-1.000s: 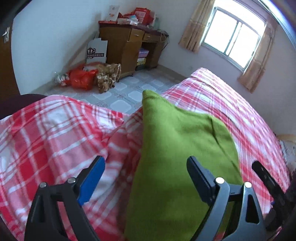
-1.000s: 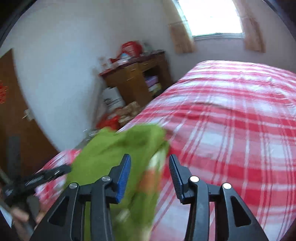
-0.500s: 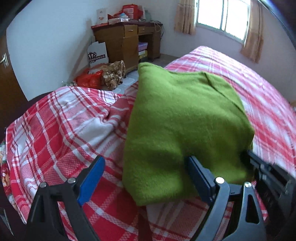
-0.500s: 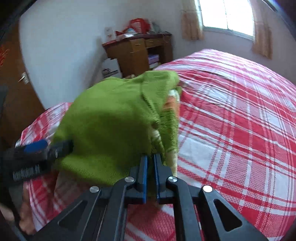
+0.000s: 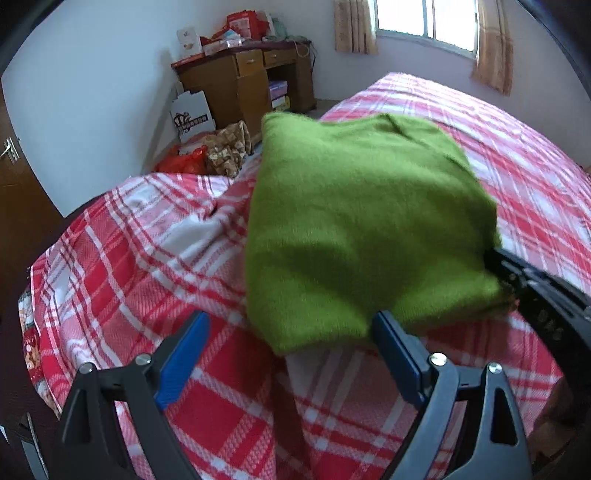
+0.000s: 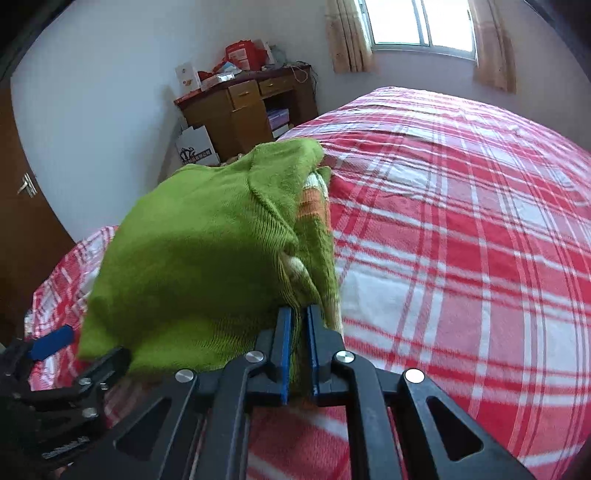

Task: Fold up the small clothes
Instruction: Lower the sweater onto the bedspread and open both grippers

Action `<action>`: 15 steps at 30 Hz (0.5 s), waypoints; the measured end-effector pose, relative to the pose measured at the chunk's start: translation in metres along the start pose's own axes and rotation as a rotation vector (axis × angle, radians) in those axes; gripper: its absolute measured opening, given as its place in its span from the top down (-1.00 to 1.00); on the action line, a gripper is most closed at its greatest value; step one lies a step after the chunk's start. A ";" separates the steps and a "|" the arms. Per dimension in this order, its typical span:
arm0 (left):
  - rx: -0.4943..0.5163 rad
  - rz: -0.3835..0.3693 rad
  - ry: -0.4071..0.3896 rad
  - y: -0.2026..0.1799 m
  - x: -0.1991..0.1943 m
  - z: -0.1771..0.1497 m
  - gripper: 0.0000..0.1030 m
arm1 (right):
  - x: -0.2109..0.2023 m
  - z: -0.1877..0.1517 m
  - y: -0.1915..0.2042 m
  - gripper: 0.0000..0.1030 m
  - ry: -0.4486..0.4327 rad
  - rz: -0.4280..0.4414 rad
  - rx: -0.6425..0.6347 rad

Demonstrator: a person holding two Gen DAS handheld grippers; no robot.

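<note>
A folded green knit sweater [image 5: 354,221] is held above the red-and-white plaid bed [image 5: 147,273]. In the right wrist view the sweater [image 6: 199,258] shows an orange-and-white striped inner layer at its right edge. My right gripper [image 6: 297,347] is shut on the sweater's near edge; it shows at the right in the left wrist view [image 5: 535,291]. My left gripper [image 5: 291,350] is open and empty, its right finger just under the sweater's near corner. It also shows at the lower left of the right wrist view [image 6: 51,339].
A wooden desk [image 5: 251,81] with boxes on top stands by the far wall. A white paper bag [image 5: 192,114], a red plastic bag [image 5: 184,162] and a brown bundle lie on the floor beside it. A brown door [image 5: 14,177] is at the left. A curtained window [image 6: 421,26] is at the back.
My right gripper closed on the sweater's edge and lifted it off the bed. My left gripper stayed open and drew back, so the sweater now sits farther ahead of it.
</note>
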State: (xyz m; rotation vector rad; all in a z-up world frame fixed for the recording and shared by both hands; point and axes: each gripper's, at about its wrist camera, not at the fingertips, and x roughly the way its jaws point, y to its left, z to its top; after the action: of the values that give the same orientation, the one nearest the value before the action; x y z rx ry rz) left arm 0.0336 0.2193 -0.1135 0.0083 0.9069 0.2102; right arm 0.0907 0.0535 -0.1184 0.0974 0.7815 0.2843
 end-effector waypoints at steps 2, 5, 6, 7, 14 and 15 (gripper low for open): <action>0.002 -0.016 0.026 0.001 0.002 -0.006 -0.78 | -0.008 -0.005 0.002 0.80 -0.009 0.020 -0.008; 0.041 0.028 0.027 -0.003 0.001 -0.016 -0.68 | -0.028 -0.015 0.007 0.77 -0.027 0.043 0.002; 0.056 0.038 0.024 -0.006 -0.001 -0.019 -0.68 | -0.035 -0.020 0.008 0.77 -0.036 0.051 0.010; 0.064 0.039 0.022 -0.007 -0.003 -0.022 -0.68 | -0.037 -0.022 0.009 0.77 -0.038 0.055 0.013; 0.092 0.053 0.048 -0.010 -0.014 -0.033 -0.70 | -0.034 -0.055 0.015 0.76 0.086 0.021 0.017; 0.106 0.068 0.049 -0.010 -0.014 -0.036 -0.71 | -0.039 -0.058 0.014 0.73 0.083 0.024 0.028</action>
State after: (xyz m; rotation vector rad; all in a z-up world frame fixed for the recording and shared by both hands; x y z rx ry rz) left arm -0.0009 0.2036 -0.1254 0.1325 0.9669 0.2261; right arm 0.0201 0.0550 -0.1303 0.1216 0.8669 0.3015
